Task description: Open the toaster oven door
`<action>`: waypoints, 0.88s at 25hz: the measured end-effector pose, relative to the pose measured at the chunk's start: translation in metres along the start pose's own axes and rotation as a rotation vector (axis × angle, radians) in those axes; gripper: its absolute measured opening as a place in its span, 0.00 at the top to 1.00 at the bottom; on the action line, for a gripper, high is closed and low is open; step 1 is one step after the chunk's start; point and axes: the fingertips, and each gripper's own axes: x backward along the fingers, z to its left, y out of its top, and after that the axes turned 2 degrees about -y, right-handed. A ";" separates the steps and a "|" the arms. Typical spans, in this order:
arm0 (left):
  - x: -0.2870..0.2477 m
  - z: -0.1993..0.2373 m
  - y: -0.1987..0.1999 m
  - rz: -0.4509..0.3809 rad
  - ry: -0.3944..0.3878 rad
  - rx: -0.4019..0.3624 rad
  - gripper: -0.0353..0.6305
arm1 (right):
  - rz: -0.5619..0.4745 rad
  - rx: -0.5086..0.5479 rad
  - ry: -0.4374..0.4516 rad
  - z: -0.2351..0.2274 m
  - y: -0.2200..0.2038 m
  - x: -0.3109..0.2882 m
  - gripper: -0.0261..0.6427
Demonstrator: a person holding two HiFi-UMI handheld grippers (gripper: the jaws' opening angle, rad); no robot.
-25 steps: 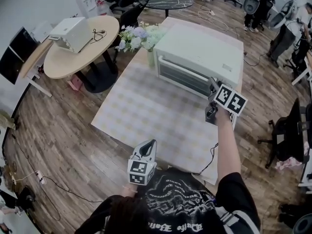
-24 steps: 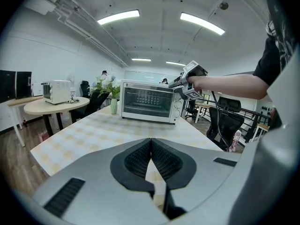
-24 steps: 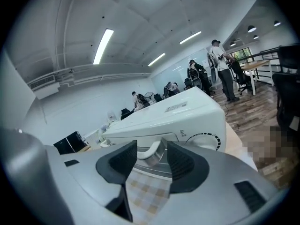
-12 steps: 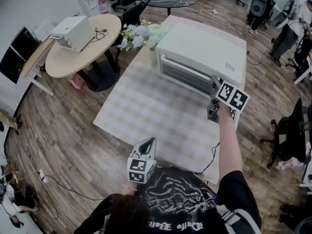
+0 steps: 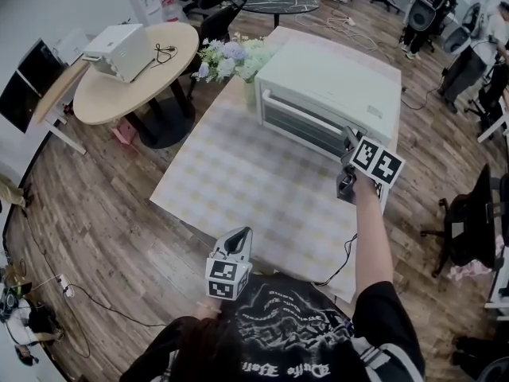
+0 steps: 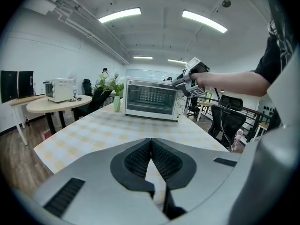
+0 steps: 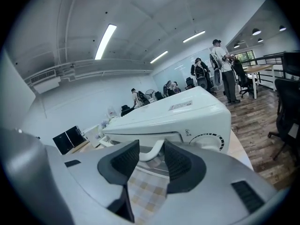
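— While the oven (image 5: 334, 86) sits on the checked surface (image 5: 238, 173), how does its door (image 5: 298, 130) stand?

— Door closed, flush with the front. The oven occupies the far right part of the surface, with its front turned toward the person. Flowers (image 5: 227, 58) stand just beside its left end.

— Where is the handle (image 7: 146, 154)?

— It is a pale bar running along the door's top edge. Its right end curves back into the door, next to the dial (image 7: 206, 139).

— What does the right gripper (image 7: 151, 142) do?

— It is held out on a stretched arm at the oven's front right corner and points slightly downward. Its jaws have just been closing. The curved right end of the handle lies between them, and the ribbed pads (image 7: 124, 161) meet it on either side, so the gripper pinches the handle.

— And the left gripper (image 6: 151, 139)?

— It is held low, close to the person's body, at the near edge of the surface and well apart from the oven. Its jaws are pressed together, tip against tip, with nothing between them. It points across the surface toward the oven's front.

— Anything else in the field?

— A round table (image 5: 119, 94) stands on the floor to the left, apart from the surface.
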 end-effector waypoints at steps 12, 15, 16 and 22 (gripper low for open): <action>-0.005 -0.013 -0.003 0.006 -0.021 0.004 0.92 | 0.031 0.072 0.015 0.010 -0.021 0.019 0.69; -0.006 -0.018 -0.004 0.007 -0.031 0.002 0.92 | 0.030 0.090 0.016 0.012 -0.026 0.025 0.69; -0.006 -0.020 -0.005 0.006 -0.035 0.002 0.92 | 0.027 0.095 0.015 0.012 -0.028 0.026 0.69; -0.005 -0.023 -0.005 0.001 -0.042 0.010 0.92 | 0.030 0.127 0.014 0.016 -0.041 0.036 0.70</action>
